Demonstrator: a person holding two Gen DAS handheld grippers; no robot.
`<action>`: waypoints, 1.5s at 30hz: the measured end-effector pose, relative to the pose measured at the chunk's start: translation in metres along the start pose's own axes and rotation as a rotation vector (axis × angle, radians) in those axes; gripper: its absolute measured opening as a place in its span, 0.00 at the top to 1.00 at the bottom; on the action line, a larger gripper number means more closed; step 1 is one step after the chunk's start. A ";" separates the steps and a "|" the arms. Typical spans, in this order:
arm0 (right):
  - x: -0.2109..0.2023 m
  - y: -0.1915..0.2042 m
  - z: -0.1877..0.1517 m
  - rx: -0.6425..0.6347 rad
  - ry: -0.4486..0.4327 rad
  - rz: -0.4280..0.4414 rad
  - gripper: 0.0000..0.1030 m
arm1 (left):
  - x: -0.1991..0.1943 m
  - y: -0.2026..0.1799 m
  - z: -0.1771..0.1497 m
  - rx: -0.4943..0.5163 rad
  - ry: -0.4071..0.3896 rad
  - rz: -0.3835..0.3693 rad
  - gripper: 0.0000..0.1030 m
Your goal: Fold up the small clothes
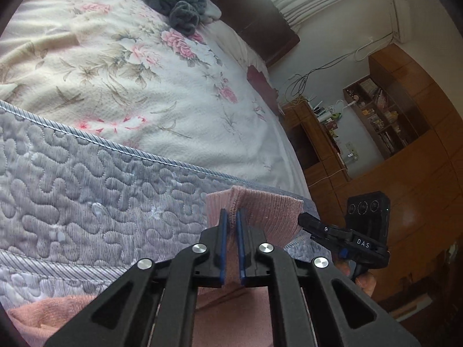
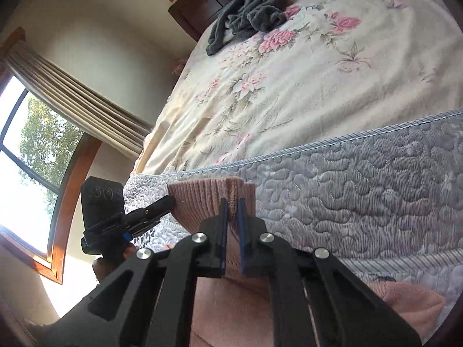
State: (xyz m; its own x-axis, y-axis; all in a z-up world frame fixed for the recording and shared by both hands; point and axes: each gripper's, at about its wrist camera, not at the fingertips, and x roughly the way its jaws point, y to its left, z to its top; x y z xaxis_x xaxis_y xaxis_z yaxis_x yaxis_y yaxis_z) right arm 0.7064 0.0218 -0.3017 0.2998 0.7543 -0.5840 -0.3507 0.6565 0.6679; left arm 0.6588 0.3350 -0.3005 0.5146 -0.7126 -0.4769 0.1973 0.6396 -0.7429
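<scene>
Bedside: both grippers [image 1: 232,219] [image 2: 232,212] on pink knit [image 1: 269,217].

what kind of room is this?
A home bedroom, most likely. A bed with a floral cover and a bare quilted mattress fills both views; there is a curtained window and a wooden bookshelf along the wall.

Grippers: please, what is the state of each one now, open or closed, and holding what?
Left gripper: closed on the pink knit garment, near its edge.
Right gripper: closed on the same pink knit garment, at a seam.
</scene>
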 end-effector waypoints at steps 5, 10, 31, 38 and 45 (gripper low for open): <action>-0.032 0.033 -0.056 -0.102 0.032 0.004 0.95 | -0.037 -0.027 -0.051 0.073 0.028 -0.020 0.95; -0.034 0.037 -0.129 -0.184 0.128 -0.072 0.95 | -0.052 -0.010 -0.122 0.006 0.134 0.001 0.95; 0.038 0.068 -0.187 -0.530 0.286 -0.425 0.70 | 0.014 -0.065 -0.191 0.567 0.430 0.390 0.87; 0.012 0.057 -0.192 -0.489 0.238 -0.434 0.95 | 0.000 -0.055 -0.193 0.498 0.359 0.438 1.00; 0.012 0.037 -0.210 -0.427 0.294 -0.401 0.95 | -0.029 -0.023 -0.201 0.272 0.343 0.472 1.00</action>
State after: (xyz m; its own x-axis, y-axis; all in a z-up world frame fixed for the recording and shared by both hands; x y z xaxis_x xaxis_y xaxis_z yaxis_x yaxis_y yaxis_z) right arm 0.5109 0.0544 -0.3807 0.2462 0.3791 -0.8920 -0.6016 0.7813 0.1660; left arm 0.4711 0.2827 -0.3638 0.3106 -0.3590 -0.8801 0.2423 0.9253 -0.2919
